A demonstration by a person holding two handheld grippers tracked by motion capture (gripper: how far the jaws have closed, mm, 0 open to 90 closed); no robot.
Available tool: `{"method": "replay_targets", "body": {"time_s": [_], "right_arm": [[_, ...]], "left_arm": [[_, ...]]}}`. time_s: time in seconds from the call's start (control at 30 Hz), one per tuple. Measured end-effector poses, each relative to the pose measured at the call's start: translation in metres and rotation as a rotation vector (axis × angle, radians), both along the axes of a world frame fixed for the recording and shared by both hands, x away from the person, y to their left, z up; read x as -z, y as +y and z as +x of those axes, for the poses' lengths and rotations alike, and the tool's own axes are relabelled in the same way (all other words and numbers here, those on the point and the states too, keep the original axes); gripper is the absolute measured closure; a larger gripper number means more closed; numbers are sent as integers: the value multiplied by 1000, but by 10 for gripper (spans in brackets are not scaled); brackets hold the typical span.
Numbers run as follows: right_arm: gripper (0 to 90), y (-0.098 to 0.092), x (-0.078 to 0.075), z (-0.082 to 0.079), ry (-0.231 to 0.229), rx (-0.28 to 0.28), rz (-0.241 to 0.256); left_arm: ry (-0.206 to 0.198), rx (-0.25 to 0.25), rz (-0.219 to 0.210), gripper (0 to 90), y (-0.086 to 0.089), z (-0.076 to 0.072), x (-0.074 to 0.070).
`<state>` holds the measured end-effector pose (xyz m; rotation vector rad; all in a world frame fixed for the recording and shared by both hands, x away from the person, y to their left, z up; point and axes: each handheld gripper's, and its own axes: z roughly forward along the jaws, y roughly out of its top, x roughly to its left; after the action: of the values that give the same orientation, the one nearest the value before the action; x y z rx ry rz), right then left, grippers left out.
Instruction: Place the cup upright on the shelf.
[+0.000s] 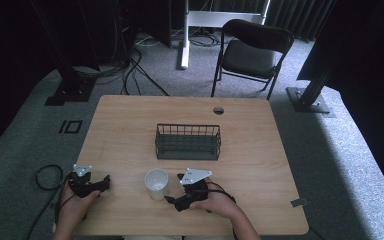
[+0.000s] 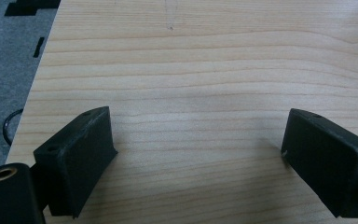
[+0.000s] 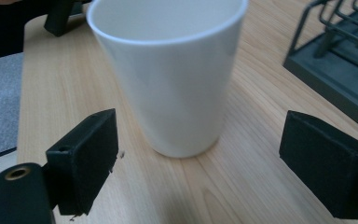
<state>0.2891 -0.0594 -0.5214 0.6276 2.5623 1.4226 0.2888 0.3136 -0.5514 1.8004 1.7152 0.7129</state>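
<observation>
We are holding the left claw (image 1: 100,184) low over the near left corner of the worktop (image 1: 250,145), with its cable (image 1: 45,176) looping over the grey carpet beside the edge. In the left gripper view its jaws are standing spread wide, and only bare wood grain is lying between them; nothing is touching either pad.

Moving right, the white cup (image 1: 156,183) is standing upright on the worktop, mouth up, near the front edge and between our two hands. It is sitting just in front of the dark wire basket (image 1: 188,142), apart from it, with a strip of wood between the two.

Further right, we are pointing the right claw (image 1: 171,199) leftward at the cup, close beside its base. In the right gripper view the cup (image 3: 172,79) is rising straight ahead in the gap between the jaws, which are spread wider than the cup; the cup is standing a little beyond the pads and neither pad is touching its wall. The basket (image 3: 340,84) is showing at the upper right of that view, and the left claw's dark shape is sitting at the top left behind the cup.
</observation>
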Motion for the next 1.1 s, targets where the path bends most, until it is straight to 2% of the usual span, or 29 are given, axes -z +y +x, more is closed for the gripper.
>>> {"method": "replay_targets", "body": {"time_s": [0.27,0.7,0.77,1.1], "right_arm": [[113,12,-4,-1,-18,-23,22],[113,27,-9,2,-56,-12,98],[113,29,-9,3,-76,-4,117],[114,37,-7,4,-103,1,133]], "left_arm": [[0,0,-1,96,0,0,0],[0,0,0,96,0,0,0],[0,0,0,96,0,0,0],[0,0,-1,96,0,0,0]]}}
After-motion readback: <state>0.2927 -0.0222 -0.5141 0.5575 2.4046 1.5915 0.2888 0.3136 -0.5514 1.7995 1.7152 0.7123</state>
